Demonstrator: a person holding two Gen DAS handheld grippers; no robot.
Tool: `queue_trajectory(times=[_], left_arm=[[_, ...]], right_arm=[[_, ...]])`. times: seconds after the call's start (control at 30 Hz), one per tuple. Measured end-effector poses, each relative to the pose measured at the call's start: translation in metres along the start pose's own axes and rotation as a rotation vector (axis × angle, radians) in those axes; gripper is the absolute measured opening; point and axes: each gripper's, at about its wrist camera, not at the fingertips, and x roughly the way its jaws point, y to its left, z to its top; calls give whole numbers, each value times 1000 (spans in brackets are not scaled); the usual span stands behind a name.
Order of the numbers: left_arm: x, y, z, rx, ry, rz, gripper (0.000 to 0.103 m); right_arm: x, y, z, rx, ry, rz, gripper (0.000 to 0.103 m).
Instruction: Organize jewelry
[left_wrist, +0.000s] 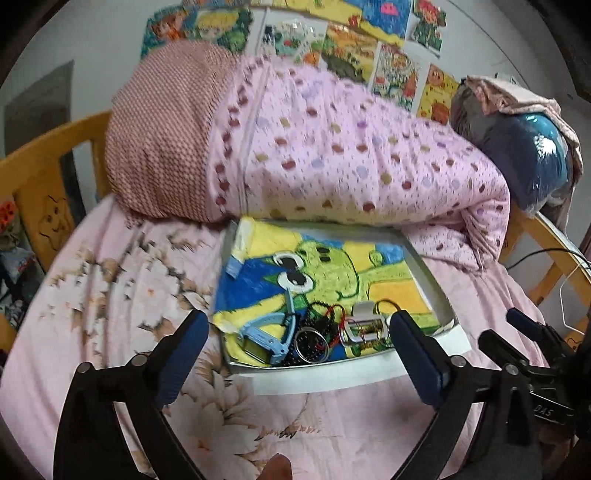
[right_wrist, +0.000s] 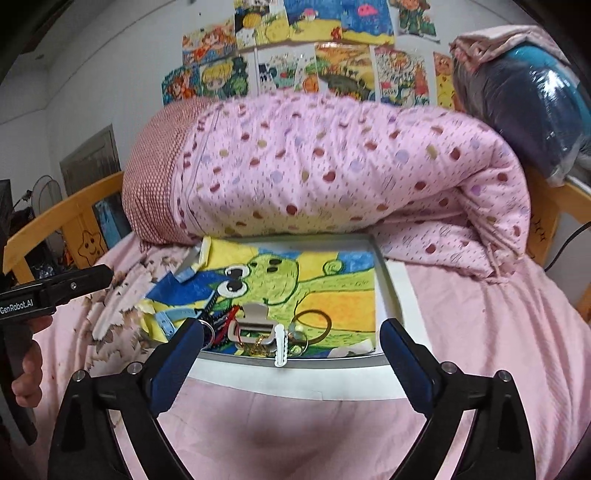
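Observation:
A white tray (left_wrist: 369, 373) lined with a frog-print cloth (left_wrist: 332, 269) lies on the bed. At its near end lie a light blue watch (left_wrist: 266, 336), a ring of dark beads (left_wrist: 312, 345), red string (left_wrist: 338, 314) and a silver clasp case (left_wrist: 365, 325). My left gripper (left_wrist: 299, 332) is open, just short of the tray's near rim. In the right wrist view the tray (right_wrist: 295, 373) holds a white hair clip (right_wrist: 253, 325), a white toothed clip (right_wrist: 280, 345), a brown ring (right_wrist: 314, 325) and a gold chain (right_wrist: 258, 343). My right gripper (right_wrist: 291, 339) is open above the near rim.
A rolled pink dotted quilt (left_wrist: 351, 155) lies right behind the tray. A wooden bed rail (left_wrist: 40, 177) runs along the left and back. A wrapped blue bundle (left_wrist: 532, 155) sits at the right. The other gripper (right_wrist: 55, 288) shows at the left of the right wrist view.

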Motion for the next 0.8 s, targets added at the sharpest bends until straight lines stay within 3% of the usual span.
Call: queue_trajectory(times=[0.47, 0.8], left_arm=[[-78, -16, -27, 24, -112, 60, 101], [-125, -30, -57, 55, -191, 81, 101]], right_arm=[[-86, 12, -1, -6, -158, -12, 103], [-134, 20, -20, -1, -212, -53, 103]])
